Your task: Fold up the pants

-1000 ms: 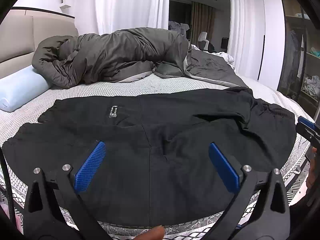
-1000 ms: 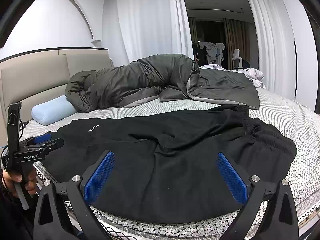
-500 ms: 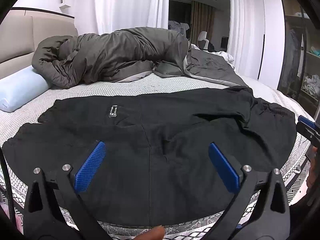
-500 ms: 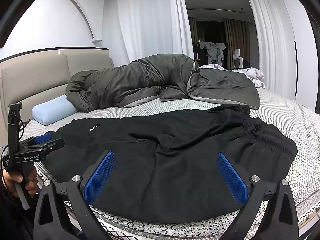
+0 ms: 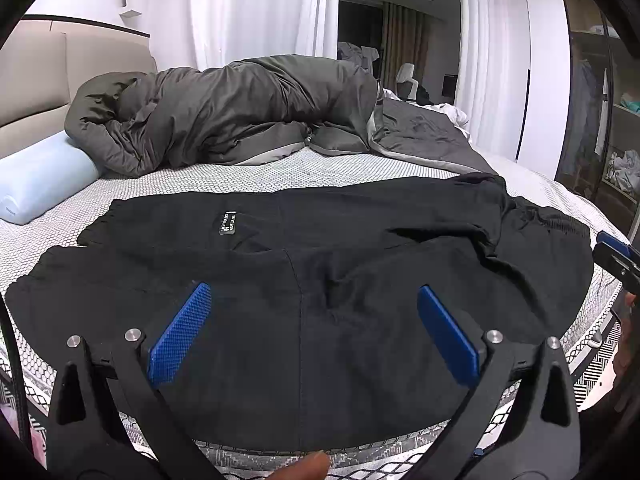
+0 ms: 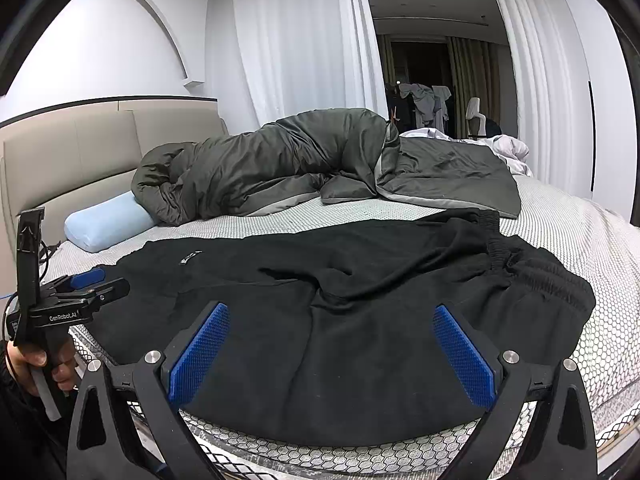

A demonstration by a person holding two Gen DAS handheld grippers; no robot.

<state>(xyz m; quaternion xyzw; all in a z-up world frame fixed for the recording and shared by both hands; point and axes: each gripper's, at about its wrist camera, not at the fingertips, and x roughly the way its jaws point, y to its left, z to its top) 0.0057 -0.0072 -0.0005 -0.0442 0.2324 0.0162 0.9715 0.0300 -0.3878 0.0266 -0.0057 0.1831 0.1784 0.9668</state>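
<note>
Black pants [image 5: 320,264] lie spread across the near side of the bed, with a small label [image 5: 227,223] facing up and the elastic waistband [image 6: 532,264] bunched at the right. My left gripper [image 5: 312,332] is open and empty, held over the pants near the bed's front edge. My right gripper [image 6: 332,356] is open and empty, also over the pants near the front edge. The left gripper also shows in the right wrist view [image 6: 80,292] at the far left, held in a hand.
A rumpled dark grey duvet [image 5: 224,116] lies across the back of the bed. A light blue bolster pillow [image 5: 40,180] sits at the back left by the beige headboard [image 6: 72,152]. White mattress [image 6: 580,236] shows around the pants. A wardrobe [image 5: 600,120] stands at right.
</note>
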